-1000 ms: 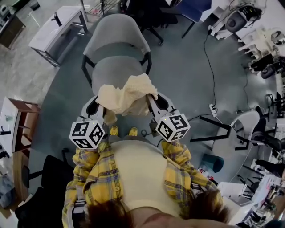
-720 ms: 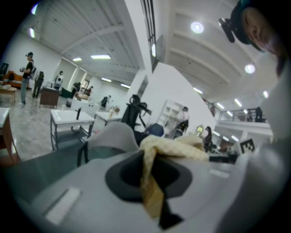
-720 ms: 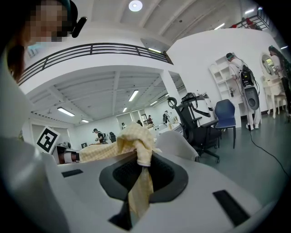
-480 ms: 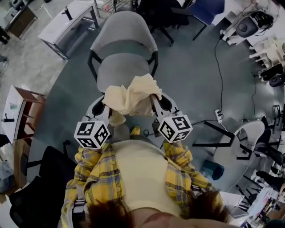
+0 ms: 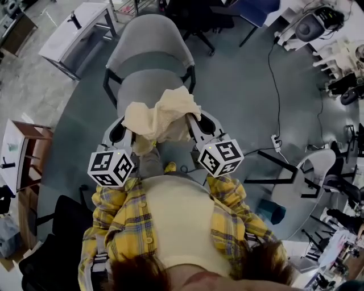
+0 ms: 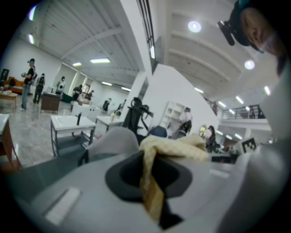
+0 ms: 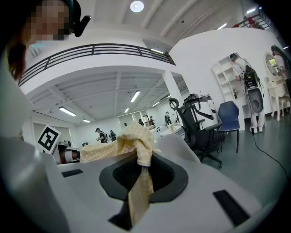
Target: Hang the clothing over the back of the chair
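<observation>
Now the left gripper [image 5: 132, 132] and right gripper [image 5: 192, 122] each have their fingers pinched on a fold of the clothing [image 5: 162, 113]. It is soft, pale yellow checked fabric, bunched and crumpled between them near the front edge of the rounded grey chair [image 5: 149, 48].

1. Head view: we note even, soft indoor light and muted colours; the floor [image 5: 239, 85] is evenly lit; strong fisheye bend at the edges.
2. Left gripper view: round ceiling lamps [image 6: 194, 26] glare; the clothing [image 6: 150, 191] near the lens is blurred; a dark vignette rings the frame.
3. Right gripper view: sharper; we see one bright ceiling spot [image 7: 137, 6] and black corners.
</observation>
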### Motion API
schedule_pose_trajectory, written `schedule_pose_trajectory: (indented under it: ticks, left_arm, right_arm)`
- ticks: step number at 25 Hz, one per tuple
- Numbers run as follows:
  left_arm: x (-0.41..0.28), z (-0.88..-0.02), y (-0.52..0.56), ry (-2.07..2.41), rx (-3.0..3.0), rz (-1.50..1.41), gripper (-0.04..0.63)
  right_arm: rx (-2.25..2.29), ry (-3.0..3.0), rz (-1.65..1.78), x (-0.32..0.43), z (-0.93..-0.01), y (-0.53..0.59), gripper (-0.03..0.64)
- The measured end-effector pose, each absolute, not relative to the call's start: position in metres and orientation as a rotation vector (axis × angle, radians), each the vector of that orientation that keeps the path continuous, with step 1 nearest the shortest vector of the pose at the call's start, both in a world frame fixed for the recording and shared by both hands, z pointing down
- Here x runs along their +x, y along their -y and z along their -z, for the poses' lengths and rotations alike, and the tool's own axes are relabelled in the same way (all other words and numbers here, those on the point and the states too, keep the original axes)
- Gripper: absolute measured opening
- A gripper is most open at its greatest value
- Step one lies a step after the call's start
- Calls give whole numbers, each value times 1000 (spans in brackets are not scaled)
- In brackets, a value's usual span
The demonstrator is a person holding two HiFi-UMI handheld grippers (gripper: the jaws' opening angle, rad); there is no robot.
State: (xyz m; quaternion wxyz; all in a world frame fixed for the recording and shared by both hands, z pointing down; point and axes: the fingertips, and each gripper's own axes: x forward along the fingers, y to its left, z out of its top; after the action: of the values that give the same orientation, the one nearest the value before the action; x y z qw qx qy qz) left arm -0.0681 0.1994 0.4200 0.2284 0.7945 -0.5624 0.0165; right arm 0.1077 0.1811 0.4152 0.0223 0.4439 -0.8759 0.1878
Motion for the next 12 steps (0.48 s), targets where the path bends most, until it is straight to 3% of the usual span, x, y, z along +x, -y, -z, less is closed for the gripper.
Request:
schedule_pose_trajectory:
  ticks: [12]
  left_arm:
    - [-76, -413, -149, 1532, 2212, -39, 35]
  right_arm:
    - [1417, 2694, -551, 105, -406, -137, 46]
